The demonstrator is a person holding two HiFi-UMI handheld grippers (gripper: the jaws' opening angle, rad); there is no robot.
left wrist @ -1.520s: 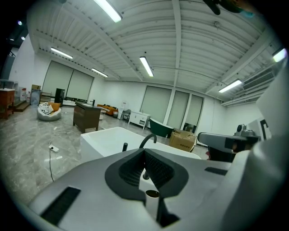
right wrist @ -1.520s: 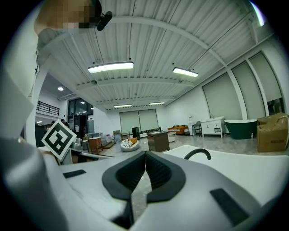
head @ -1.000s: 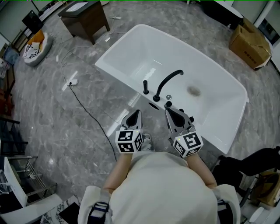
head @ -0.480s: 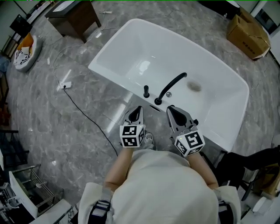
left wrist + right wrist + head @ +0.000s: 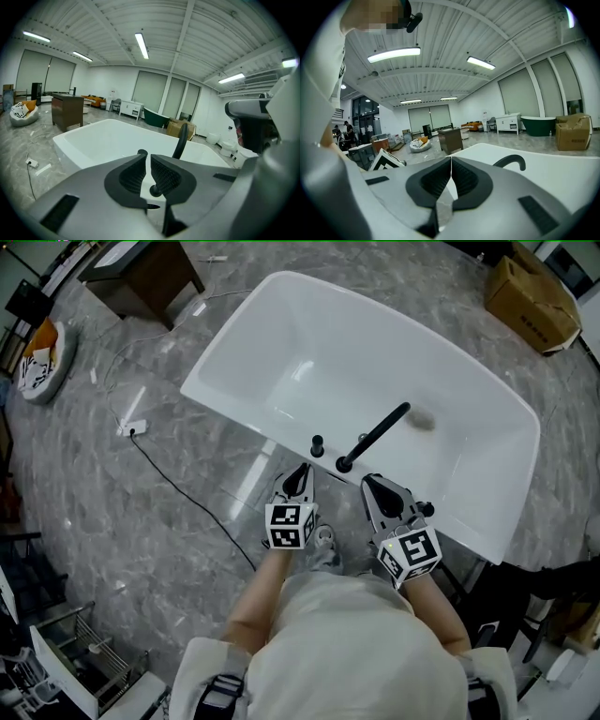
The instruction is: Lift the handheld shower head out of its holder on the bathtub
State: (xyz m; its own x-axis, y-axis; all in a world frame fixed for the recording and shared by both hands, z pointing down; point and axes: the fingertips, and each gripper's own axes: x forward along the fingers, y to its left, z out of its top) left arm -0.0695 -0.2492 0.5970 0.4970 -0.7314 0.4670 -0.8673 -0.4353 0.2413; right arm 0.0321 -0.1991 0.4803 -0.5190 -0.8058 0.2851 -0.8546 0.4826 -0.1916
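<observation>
Grey marble floor [image 5: 112, 521] surrounds a white bathtub [image 5: 225, 409] in the head view. On its near rim stand a curved black spout [image 5: 375, 435] and, just to the left of the spout's base, a short black upright post [image 5: 317, 443]. I judge this post to be the shower head, seated in its holder. My left gripper [image 5: 302, 472] and right gripper [image 5: 372, 482] hover side by side just short of the rim, one on either side of the spout's base. Neither touches a fitting. I read this as the approach, with the lift not yet begun.

Left gripper view: the jaws are drawn together with nothing gripped. The post's cap shows just beyond the tips, with the spout to its right, so this gripper is lined up on the shower head. Its jaws must part before they can take it.

Right gripper view: the jaws are pressed together and empty. They point across the tub towards a dark cabinet [image 5: 451, 138], with the spout's curve at the right. This gripper seems placed only in reserve.
</observation>
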